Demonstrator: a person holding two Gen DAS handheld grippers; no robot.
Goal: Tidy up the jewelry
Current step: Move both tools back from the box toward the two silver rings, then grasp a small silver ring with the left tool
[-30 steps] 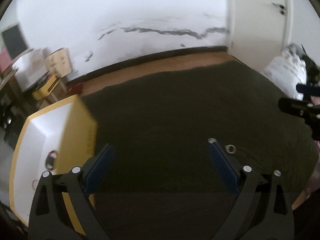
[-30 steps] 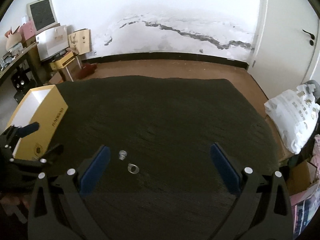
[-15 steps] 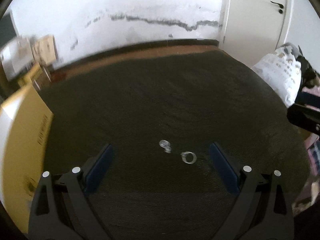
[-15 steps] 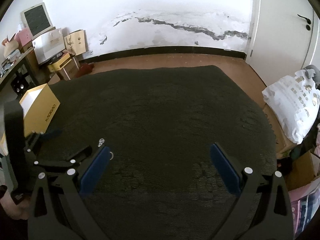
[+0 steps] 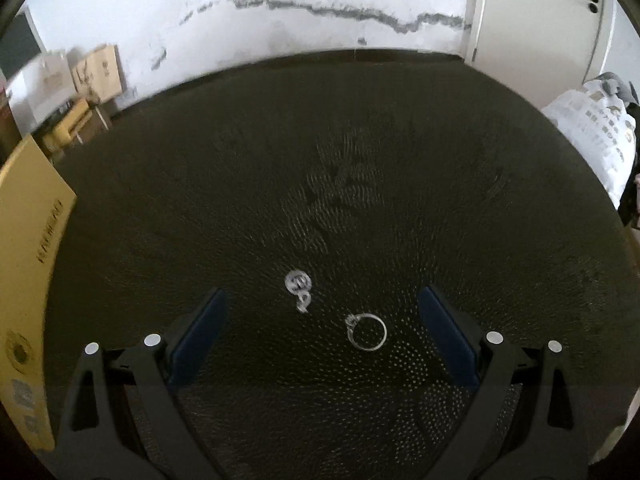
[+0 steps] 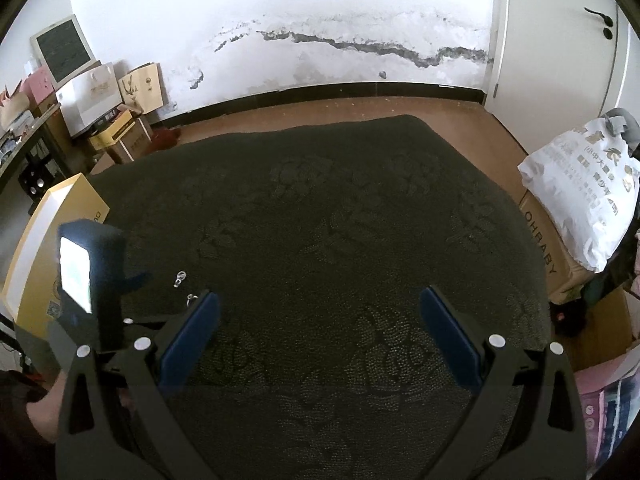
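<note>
Left wrist view: the left gripper (image 5: 322,324) hangs low over a dark patterned cloth (image 5: 360,152) that covers the bench, its 2 blue-padded fingers (image 5: 198,330) spread wide and holding nothing. 2 pieces of jewelry lie on the cloth between them. A silver ring (image 5: 367,332) lies flat, nearer the right finger, not touching it. A small silver pendant (image 5: 299,286) lies just beyond and to the left of the ring, roughly midway between the fingers, close to the ring but apart from it; blur hides its finer shape. A yellow box (image 5: 30,264) stands at the left edge of the bench, its printed side facing the gripper, well apart from both pieces.

Right wrist view: the right gripper (image 6: 320,322) is higher over the near edge of the bench, jaws wide apart and empty, with only cloth between them. The pendant (image 6: 181,278) and the ring (image 6: 192,299) lie outside its left finger, the ring just beside the fingertip, the pendant a little beyond. The body of the left gripper (image 6: 92,276) stands to their left, in front of the yellow box (image 6: 48,240). The box top is open and white inside.
</note>
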